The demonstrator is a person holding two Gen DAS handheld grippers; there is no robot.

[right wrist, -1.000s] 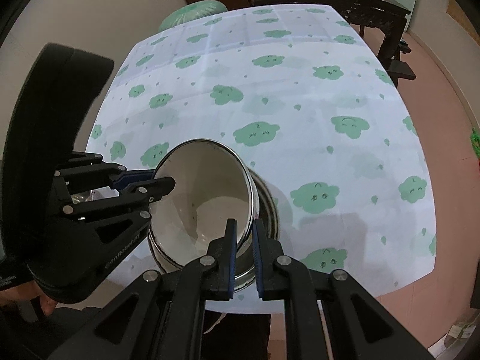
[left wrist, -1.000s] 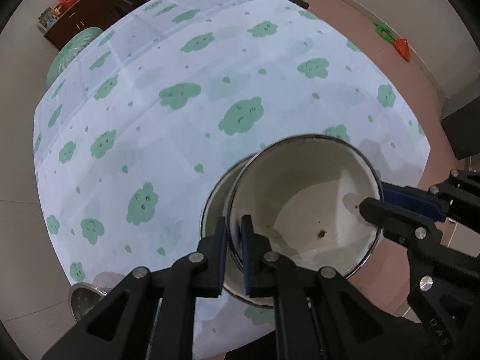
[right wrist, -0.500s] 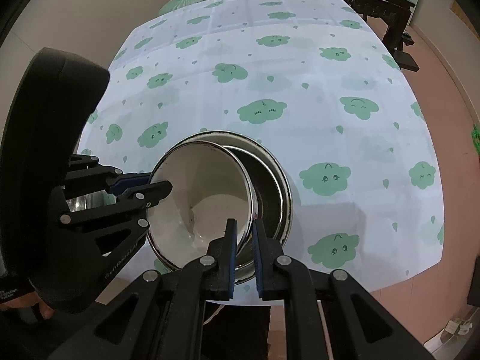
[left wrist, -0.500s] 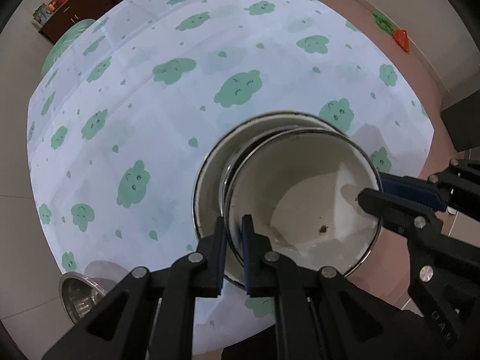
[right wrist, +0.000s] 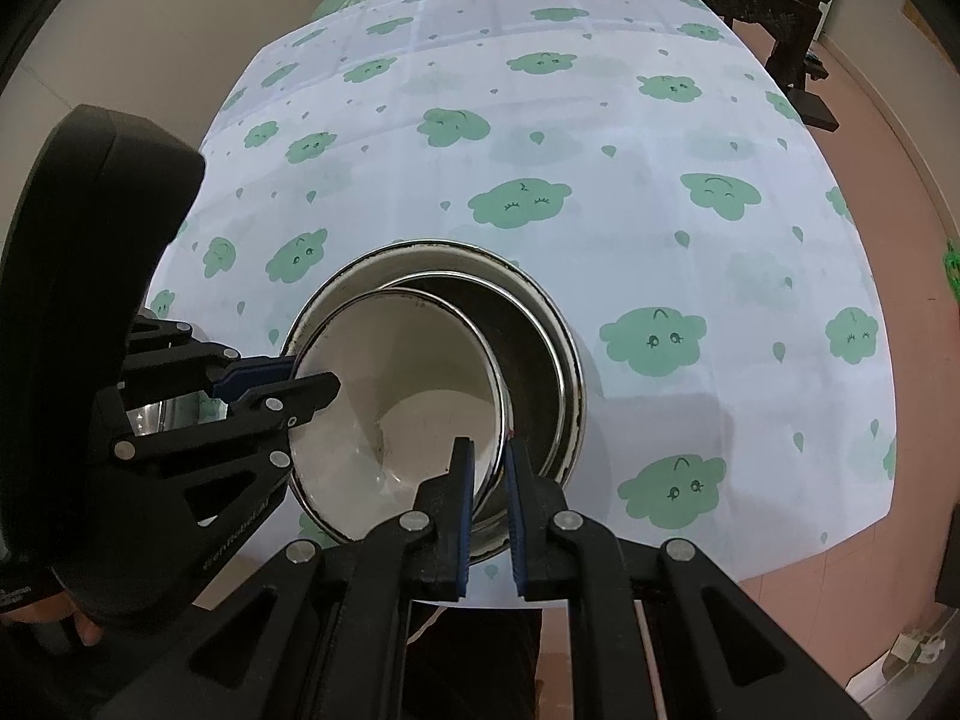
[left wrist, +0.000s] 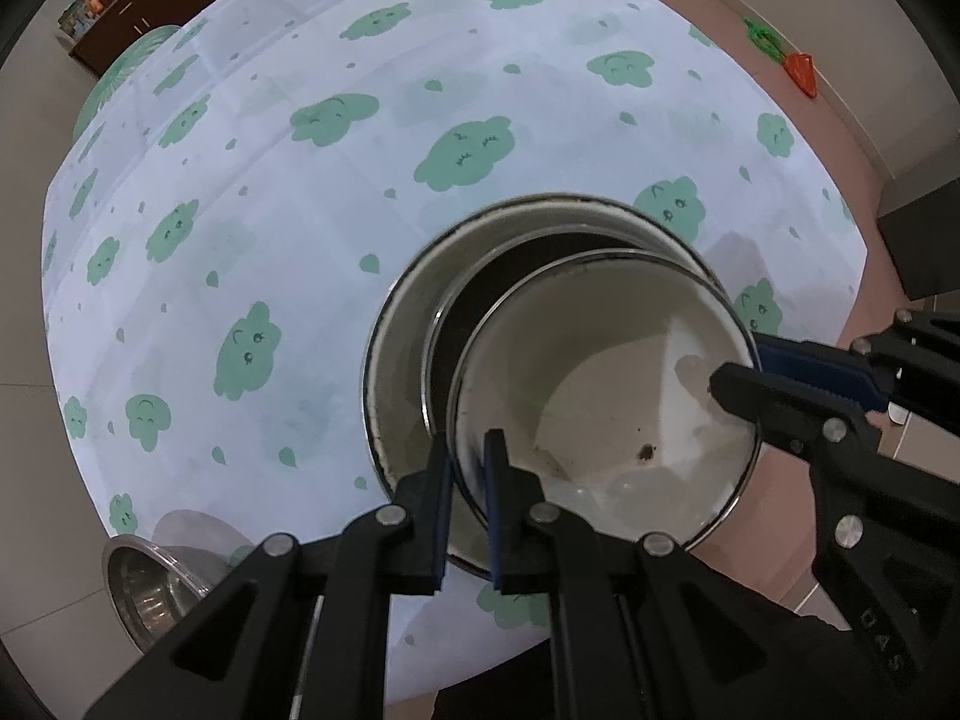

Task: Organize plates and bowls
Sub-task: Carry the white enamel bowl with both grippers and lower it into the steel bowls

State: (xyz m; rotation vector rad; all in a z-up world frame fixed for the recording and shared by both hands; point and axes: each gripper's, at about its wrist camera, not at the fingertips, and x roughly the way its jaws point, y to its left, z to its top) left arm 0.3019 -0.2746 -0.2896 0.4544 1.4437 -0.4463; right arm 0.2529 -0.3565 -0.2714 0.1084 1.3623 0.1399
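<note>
Nearest, the left tongs (left wrist: 468, 468) are clamped on the near rim of the white bowl (left wrist: 606, 384), one finger inside and one outside. The right tongs (right wrist: 487, 468) are clamped on the rim at another spot, on the bowl's right side. So both hands hold the same bowl, and neither is nearer to it than the other.

The white bowl is tipped. Its near side sits high, and its far side dips down into the stack of two bowls (left wrist: 408, 312) right under it on the tabletop (left wrist: 270, 210). The bowl is off to the near right of the stack's middle, so I think it has to slide a little far and left, then go down flat, to nest.

A shiny metal bowl (left wrist: 150, 582) sits apart at the near left edge.
</note>
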